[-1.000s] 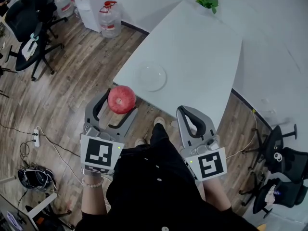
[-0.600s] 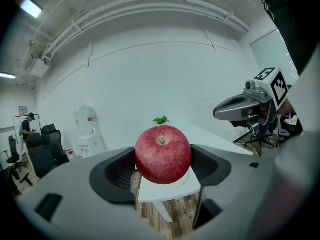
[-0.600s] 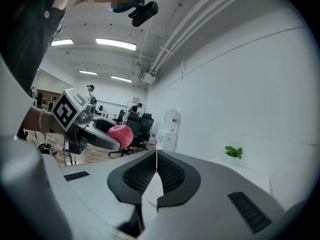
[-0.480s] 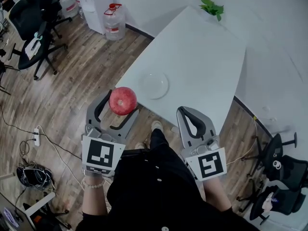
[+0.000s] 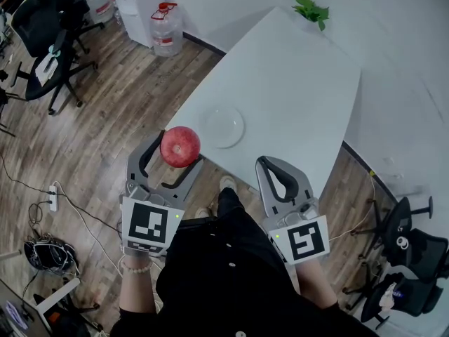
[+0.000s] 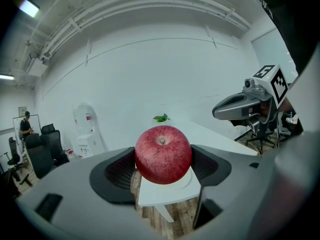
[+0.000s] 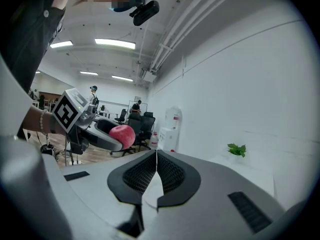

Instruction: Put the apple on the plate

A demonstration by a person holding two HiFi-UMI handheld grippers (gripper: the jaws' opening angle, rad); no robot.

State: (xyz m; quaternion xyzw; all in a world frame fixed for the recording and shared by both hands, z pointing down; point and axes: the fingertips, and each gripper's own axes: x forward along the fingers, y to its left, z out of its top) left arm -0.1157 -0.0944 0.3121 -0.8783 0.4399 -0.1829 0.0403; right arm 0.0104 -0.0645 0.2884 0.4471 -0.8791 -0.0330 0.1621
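A red apple (image 5: 180, 146) is held between the jaws of my left gripper (image 5: 177, 148), just short of the near edge of the white table (image 5: 295, 76). In the left gripper view the apple (image 6: 163, 154) fills the gap between the two dark pads, stem up. A clear round plate (image 5: 223, 126) lies on the table near that edge, a little ahead and to the right of the apple. My right gripper (image 5: 274, 168) hangs beside the table's near edge, jaws pressed together and empty; its own view shows the pads (image 7: 156, 171) touching and the apple (image 7: 122, 135) off to the left.
A small green plant (image 5: 311, 8) stands at the table's far end. Office chairs (image 5: 43, 37) and water bottles (image 5: 165, 27) stand on the wood floor to the left. More chairs (image 5: 407, 255) sit at the right. A power strip and cables (image 5: 52, 196) lie at the lower left.
The left gripper has carried the apple slightly forward and right, closer to the table edge and plate. The right gripper has stayed about where it was.
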